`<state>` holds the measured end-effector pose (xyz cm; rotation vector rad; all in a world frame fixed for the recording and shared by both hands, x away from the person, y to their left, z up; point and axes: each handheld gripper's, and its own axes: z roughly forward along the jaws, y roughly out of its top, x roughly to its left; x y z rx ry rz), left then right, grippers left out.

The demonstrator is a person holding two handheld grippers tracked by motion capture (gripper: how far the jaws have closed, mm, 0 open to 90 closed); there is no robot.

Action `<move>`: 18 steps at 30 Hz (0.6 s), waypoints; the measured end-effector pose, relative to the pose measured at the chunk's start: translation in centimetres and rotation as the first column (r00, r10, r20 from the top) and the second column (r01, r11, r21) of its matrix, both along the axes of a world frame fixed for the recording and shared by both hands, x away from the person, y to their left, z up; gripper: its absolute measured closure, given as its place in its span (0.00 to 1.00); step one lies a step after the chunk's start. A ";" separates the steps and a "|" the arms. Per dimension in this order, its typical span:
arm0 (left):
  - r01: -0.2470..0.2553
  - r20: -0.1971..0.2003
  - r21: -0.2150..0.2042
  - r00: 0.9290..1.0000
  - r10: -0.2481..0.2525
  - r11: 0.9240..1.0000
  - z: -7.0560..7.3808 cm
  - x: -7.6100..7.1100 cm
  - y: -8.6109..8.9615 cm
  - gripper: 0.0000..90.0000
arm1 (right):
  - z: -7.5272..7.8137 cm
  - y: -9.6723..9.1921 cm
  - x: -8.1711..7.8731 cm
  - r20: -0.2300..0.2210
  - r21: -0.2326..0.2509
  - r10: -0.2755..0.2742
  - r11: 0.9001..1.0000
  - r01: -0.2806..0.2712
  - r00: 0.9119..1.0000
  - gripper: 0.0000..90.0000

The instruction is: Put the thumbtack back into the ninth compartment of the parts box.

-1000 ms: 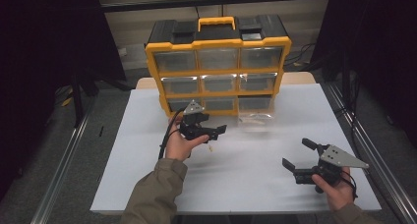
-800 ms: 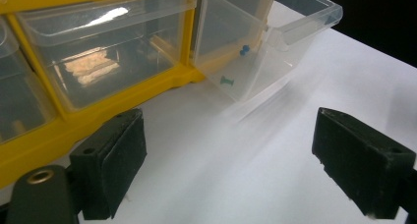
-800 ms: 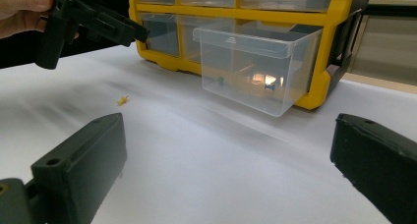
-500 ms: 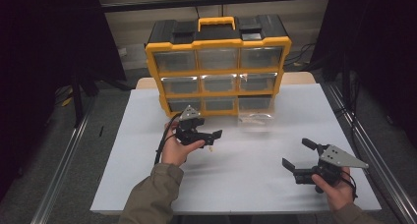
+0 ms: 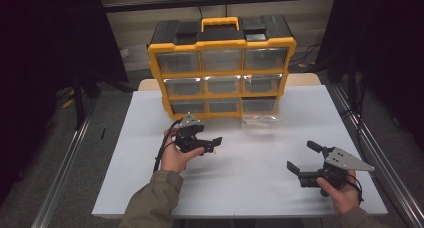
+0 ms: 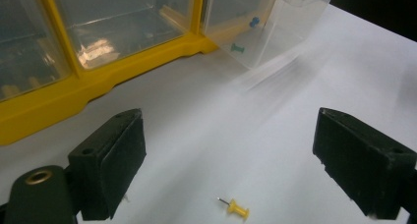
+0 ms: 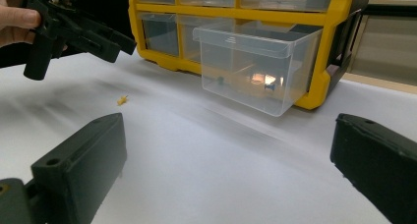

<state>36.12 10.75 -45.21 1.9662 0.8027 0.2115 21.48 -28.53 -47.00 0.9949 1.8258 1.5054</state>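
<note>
Yellow pushpin (image 6: 237,209) lies on the table (image 5: 250,188) between the spread jaws of the left hand-held gripper (image 5: 212,143), poised for pinching; right hand-held gripper (image 5: 302,158) waits spread.

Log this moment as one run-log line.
left gripper: jaws open above small yellow pushpin | right gripper: open, empty | clear plastic drawer: pulled out of yellow organiser

A white bench (image 5: 150,138) stands on a grey floor (image 5: 55,153). The room is dark, with black curtains (image 5: 45,43) at both sides.
</note>
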 end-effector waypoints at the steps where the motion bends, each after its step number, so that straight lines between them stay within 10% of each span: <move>1: 0.001 -0.001 0.006 1.000 -0.001 1.000 0.0 -0.1 0.0 0.14 | 0.0 0.0 0.0 0.000 0.000 0.000 1.000 0.000 1.000 0.00; 18: 0.023 -0.038 0.060 0.999 -0.021 0.998 -1.3 -0.5 0.1 0.30 | 0.0 0.0 0.0 0.002 -0.002 0.001 1.000 -0.001 1.000 0.00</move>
